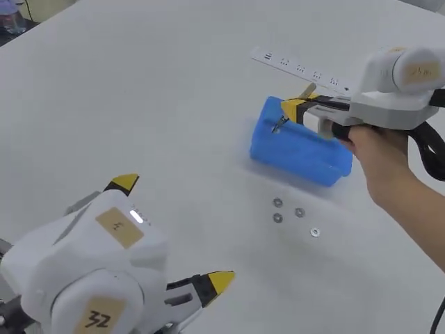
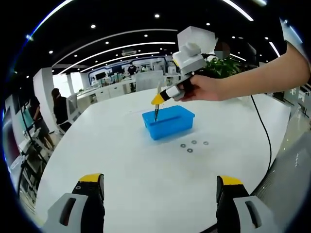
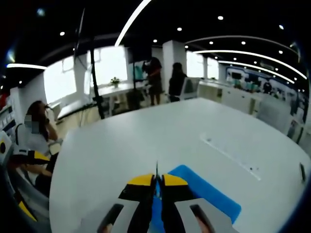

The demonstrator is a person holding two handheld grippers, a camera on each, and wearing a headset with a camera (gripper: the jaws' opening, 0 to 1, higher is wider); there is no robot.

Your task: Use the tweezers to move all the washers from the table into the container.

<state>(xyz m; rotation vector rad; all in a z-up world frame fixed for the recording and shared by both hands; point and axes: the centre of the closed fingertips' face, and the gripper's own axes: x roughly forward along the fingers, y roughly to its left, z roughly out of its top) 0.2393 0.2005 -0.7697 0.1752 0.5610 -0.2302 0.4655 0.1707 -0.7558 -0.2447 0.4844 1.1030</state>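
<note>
Several small metal washers (image 1: 277, 202) (image 2: 189, 145) lie on the white table just in front of the blue container (image 1: 299, 149) (image 2: 167, 121) (image 3: 214, 196). My right gripper (image 1: 293, 109) (image 2: 161, 98) (image 3: 156, 182) is shut on the tweezers (image 1: 279, 124) (image 2: 156, 110), whose tips point down over the container's left part. Whether the tips hold a washer is too small to tell. My left gripper (image 1: 174, 231) (image 2: 160, 194) hovers open and holds nothing, near the table's front, well left of the washers.
A white power strip (image 1: 299, 68) (image 3: 228, 155) lies behind the container. The table (image 1: 139, 104) is bare to the left and rear. People and desks stand far off in the room.
</note>
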